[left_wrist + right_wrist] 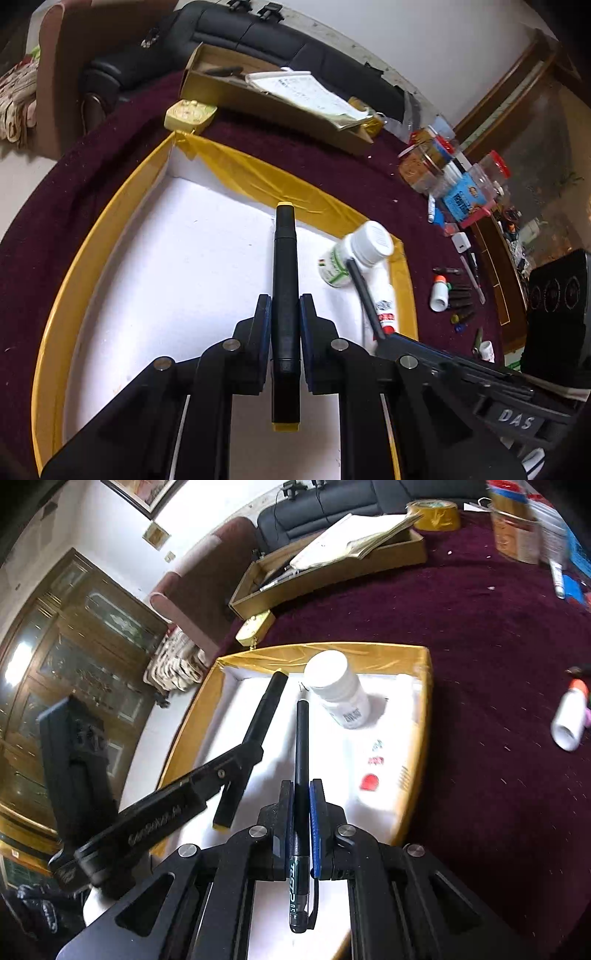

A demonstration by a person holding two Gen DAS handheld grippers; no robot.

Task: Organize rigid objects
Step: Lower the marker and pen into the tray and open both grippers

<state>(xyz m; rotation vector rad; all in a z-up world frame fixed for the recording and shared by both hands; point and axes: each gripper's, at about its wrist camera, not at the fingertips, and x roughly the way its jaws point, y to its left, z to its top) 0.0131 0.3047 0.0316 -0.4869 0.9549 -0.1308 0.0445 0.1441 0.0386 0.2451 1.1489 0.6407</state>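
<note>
A yellow-rimmed white tray (96,236) lies on the maroon cloth; it also shows in the right wrist view (424,701). My left gripper (285,306) is shut on a thick black marker (284,266) with yellow ends, held over the tray; the marker also shows in the right wrist view (264,709). My right gripper (302,797) is shut on a thin black pen (302,746) over the tray; the pen also shows in the left wrist view (364,291). A white pill bottle (354,254) (338,692) and a white tube (384,299) (373,764) lie in the tray.
A brown cardboard box (273,99) with papers stands behind the tray, a small gold tin (190,114) beside it. Jars and boxes (454,177) crowd the right. Loose pens and a small white bottle (439,291) lie on the cloth right of the tray.
</note>
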